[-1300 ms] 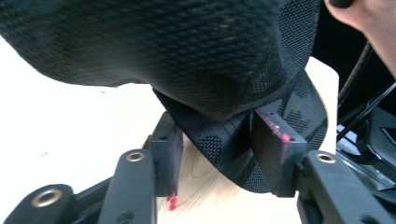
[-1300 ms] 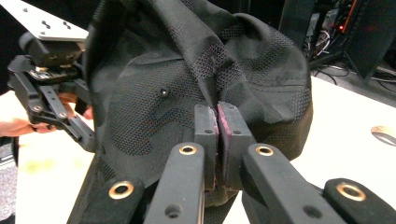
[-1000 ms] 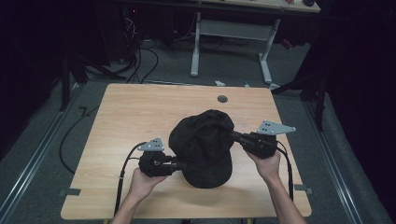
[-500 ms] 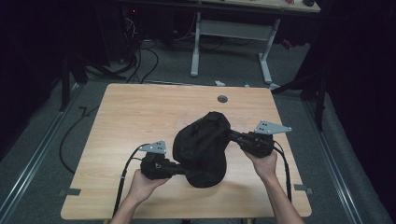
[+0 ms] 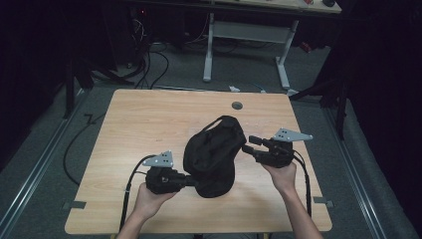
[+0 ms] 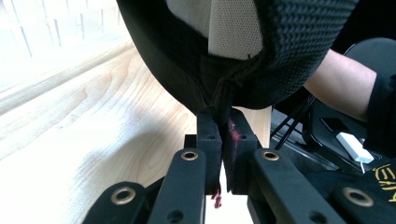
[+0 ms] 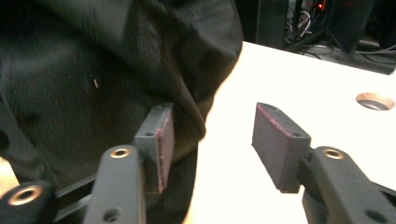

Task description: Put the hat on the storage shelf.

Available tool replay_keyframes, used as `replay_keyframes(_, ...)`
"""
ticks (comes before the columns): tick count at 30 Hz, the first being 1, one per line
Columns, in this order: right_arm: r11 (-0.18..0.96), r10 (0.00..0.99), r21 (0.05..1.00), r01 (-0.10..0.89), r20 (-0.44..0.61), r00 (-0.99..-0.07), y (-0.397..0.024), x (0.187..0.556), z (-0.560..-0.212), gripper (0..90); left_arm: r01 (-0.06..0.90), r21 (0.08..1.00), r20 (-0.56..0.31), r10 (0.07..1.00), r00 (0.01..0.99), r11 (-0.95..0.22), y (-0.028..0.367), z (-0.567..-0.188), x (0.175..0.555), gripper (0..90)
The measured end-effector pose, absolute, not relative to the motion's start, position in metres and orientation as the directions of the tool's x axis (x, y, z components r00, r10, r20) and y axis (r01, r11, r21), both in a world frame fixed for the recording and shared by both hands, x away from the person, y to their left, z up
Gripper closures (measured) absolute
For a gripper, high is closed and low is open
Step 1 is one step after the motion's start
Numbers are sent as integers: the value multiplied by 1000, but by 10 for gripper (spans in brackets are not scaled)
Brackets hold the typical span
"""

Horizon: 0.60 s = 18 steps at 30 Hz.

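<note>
A black cap [image 5: 214, 154] lies bunched up on the wooden table [image 5: 149, 119], its far end raised. My left gripper [image 5: 191, 180] is at the cap's near left edge and is shut on it. In the left gripper view the pads [image 6: 223, 122] pinch the seam of the cap [image 6: 187, 46], whose pale mesh lining shows above. My right gripper [image 5: 250, 143] sits at the cap's right side. Its jaws have just been opening and stand apart [image 7: 212, 135]. The left pad [image 7: 161, 140] rests against the cap's fabric [image 7: 93, 70], with bare table between the pads.
A round cable hole [image 5: 237, 105] is in the table near the far edge. A white desk frame [image 5: 249, 35] and floor cables [image 5: 149, 59] lie beyond the table. The person's right forearm [image 6: 345, 88] shows past the cap in the left gripper view.
The cap went from lying flat and wide to bunched narrow with its far end up. The right gripper let go of it and its jaws opened. Both hands stayed roughly in place.
</note>
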State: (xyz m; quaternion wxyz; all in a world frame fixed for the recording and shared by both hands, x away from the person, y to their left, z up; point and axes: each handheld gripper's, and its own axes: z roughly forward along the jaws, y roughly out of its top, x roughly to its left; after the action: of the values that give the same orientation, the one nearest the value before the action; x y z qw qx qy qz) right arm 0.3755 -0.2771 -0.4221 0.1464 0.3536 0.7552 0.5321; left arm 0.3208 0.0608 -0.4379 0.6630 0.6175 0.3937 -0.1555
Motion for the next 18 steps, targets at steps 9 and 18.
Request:
replay_keyframes(9,213,756,864,455,149,-638,-294,363,-450,437,658,714,-699,305,647,239,68,-433,321,864)
replay_keyframes(18,246,864,751,613,117,-490,-308,352,-506,474,627,731,-681,349,644,270,71,-428,325,865)
